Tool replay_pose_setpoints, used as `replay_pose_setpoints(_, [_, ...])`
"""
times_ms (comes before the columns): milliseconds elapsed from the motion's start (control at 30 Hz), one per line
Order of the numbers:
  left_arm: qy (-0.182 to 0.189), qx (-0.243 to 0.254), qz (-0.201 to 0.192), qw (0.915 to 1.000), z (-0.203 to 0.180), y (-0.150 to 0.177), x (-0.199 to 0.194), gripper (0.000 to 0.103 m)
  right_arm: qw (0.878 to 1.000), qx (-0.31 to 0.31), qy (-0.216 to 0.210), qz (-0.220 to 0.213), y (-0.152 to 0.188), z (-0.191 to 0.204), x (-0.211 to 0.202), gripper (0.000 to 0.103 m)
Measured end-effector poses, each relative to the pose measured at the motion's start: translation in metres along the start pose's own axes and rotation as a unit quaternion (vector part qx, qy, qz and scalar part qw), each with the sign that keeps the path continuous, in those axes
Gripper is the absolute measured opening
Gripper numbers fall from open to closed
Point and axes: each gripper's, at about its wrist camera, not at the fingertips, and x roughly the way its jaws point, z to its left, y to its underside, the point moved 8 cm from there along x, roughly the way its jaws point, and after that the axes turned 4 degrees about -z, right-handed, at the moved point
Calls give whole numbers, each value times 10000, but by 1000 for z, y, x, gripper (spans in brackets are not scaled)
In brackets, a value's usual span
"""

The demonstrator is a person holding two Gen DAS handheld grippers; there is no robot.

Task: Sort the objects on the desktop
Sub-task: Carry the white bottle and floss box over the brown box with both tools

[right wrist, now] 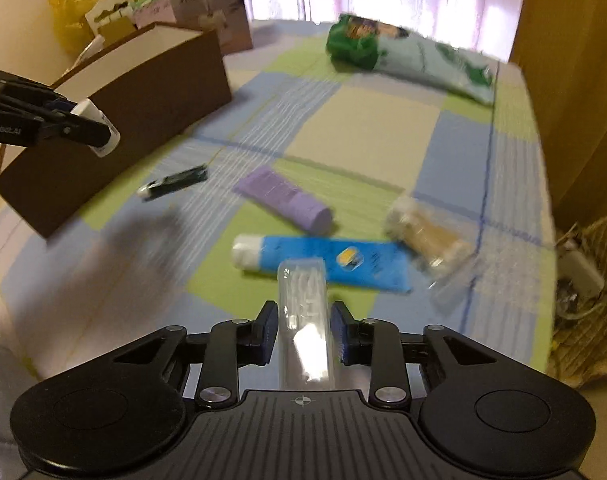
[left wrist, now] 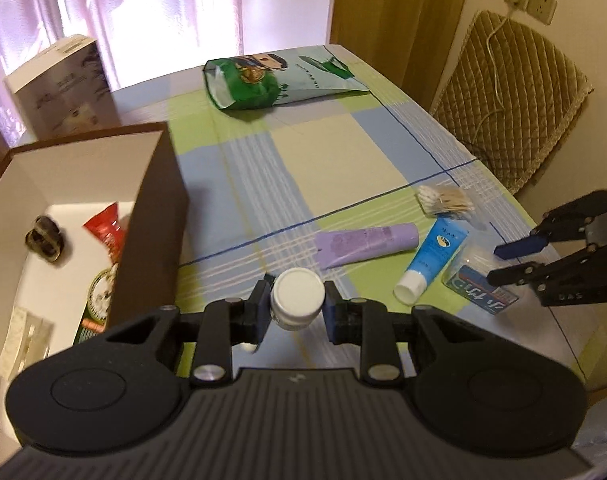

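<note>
My left gripper (left wrist: 297, 304) is shut on a small white-capped jar (left wrist: 297, 294) and holds it above the checked tablecloth, just right of the brown box (left wrist: 155, 216). In the right wrist view the left gripper (right wrist: 99, 132) and the jar (right wrist: 88, 111) hang in front of that box (right wrist: 143, 92). My right gripper (right wrist: 303, 320) is shut on a clear plastic box (right wrist: 303, 300), its pads against the two long sides. From the left wrist view the right gripper (left wrist: 495, 264) and the clear box (left wrist: 471, 284) are at the table's right edge.
On the cloth lie a purple tube (left wrist: 367, 240), a blue tube (left wrist: 435, 252), a pack of cotton swabs (left wrist: 447, 200) and a black pen-like item (right wrist: 175, 182). A green snack bag (left wrist: 279, 76) lies at the far end. The brown box holds several items, among them a red sachet (left wrist: 105, 232).
</note>
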Motion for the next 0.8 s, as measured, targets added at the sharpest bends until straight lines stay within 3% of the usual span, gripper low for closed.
replay_pose_setpoints(33, [17, -28, 0, 10000, 3, 3, -3, 23, 9999, -29, 150, -29, 3, 2, 0, 79])
replay_pose_setpoints(67, [28, -39, 9, 10000, 4, 6, -5, 23, 9995, -59, 300, -58, 5, 4, 0, 84])
replay_pose_setpoints(167, [58, -72, 32, 10000, 8, 14, -8, 23, 9972, -283, 693, -37, 13, 11, 5, 83])
replay_pose_setpoints(200, [64, -81, 38, 9999, 10, 16, -8, 23, 9961, -376, 801, 36, 17, 13, 11, 82])
replay_pose_setpoints(233, [60, -75, 43, 9999, 11, 17, -9, 23, 9947, -497, 896, 67, 20, 16, 16, 69])
replay_pose_setpoints(267, [60, -57, 32, 10000, 12, 18, -11, 23, 9937, -595, 949, 82, 23, 18, 21, 62])
replay_pose_setpoints(300, [62, -39, 21, 10000, 13, 19, -13, 23, 9921, -688, 1043, 124, 26, 19, 27, 43])
replay_pose_setpoints(333, [74, -27, 8, 10000, 14, 19, -15, 23, 9905, -771, 1128, 155, 29, 20, 32, 33])
replay_pose_setpoints(433, [70, -10, -46, 10000, 18, 20, -22, 23, 9900, -792, 1172, -1, 29, 21, 31, 32])
replay_pose_setpoints(800, [-29, -87, -321, 9994, 46, 22, -58, 23, 9983, -77, 377, -436, -23, 59, -10, 32])
